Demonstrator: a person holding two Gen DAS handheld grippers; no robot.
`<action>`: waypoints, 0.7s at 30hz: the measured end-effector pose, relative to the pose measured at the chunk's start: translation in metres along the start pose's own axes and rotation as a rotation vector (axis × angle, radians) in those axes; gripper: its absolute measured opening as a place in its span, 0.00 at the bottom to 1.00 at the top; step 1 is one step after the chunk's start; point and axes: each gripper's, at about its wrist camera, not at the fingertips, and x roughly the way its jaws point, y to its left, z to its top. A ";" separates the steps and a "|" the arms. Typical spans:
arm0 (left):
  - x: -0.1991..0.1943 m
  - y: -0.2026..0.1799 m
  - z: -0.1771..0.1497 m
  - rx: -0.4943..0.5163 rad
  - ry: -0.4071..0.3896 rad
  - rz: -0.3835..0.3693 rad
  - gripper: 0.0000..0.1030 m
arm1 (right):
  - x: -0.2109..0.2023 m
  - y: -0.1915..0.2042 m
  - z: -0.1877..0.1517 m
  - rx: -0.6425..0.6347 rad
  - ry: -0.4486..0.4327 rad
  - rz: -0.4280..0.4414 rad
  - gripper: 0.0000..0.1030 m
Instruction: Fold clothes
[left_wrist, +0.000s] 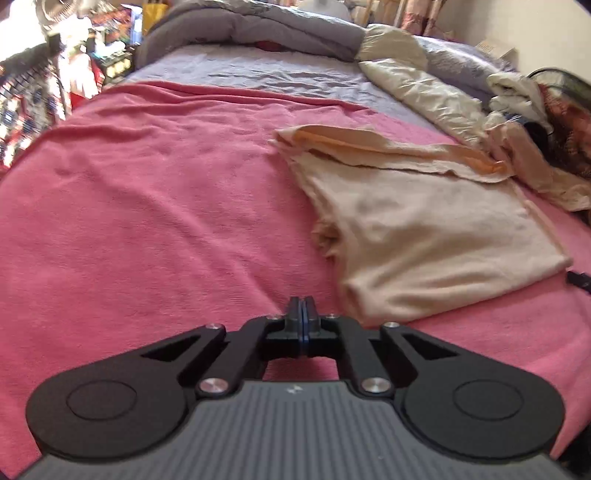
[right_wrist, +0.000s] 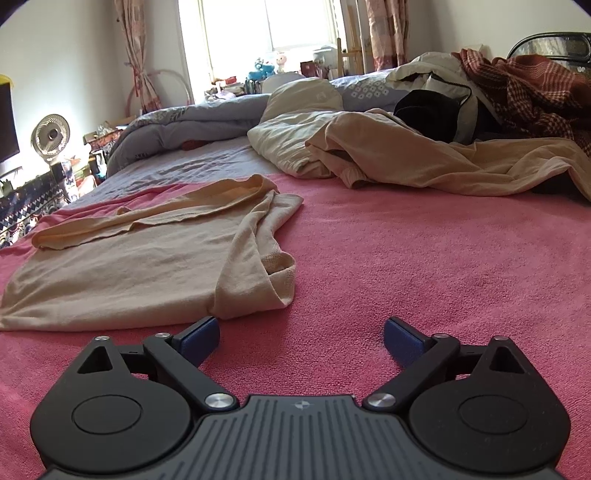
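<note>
A bed (right_wrist: 406, 258) fills both views, its near part spread with a pink blanket (left_wrist: 147, 206) and its far part showing a lilac sheet (left_wrist: 236, 74). A grey duvet (right_wrist: 177, 129) is bunched along the far edge of the bed. In the right wrist view, a heap of clothes (right_wrist: 461, 147) crowds the far right corner, a red checked cloth (right_wrist: 528, 85) on top.

The beige top (right_wrist: 140, 266) lies partly folded on the pink blanket, one sleeve laid across its body; it sits left of centre in the right wrist view and toward the bed's right side in the left wrist view (left_wrist: 436, 240).

The left hand-held gripper (left_wrist: 302, 310) hovers over bare blanket just beside the top's near corner, its fingers pressed together on nothing. The right hand-held gripper (right_wrist: 301, 332) has its blue-padded fingers (right_wrist: 400, 338) spread wide apart, empty, near the top's folded edge.
</note>
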 end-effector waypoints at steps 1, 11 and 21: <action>-0.007 0.007 0.000 -0.017 -0.008 0.048 0.04 | -0.002 -0.001 0.003 -0.002 0.001 0.023 0.74; -0.021 -0.081 0.014 0.079 -0.165 -0.205 0.10 | 0.020 0.025 0.035 -0.124 0.060 0.131 0.38; 0.030 -0.071 -0.015 -0.034 -0.081 -0.231 0.08 | 0.024 0.014 0.028 -0.206 0.132 -0.073 0.02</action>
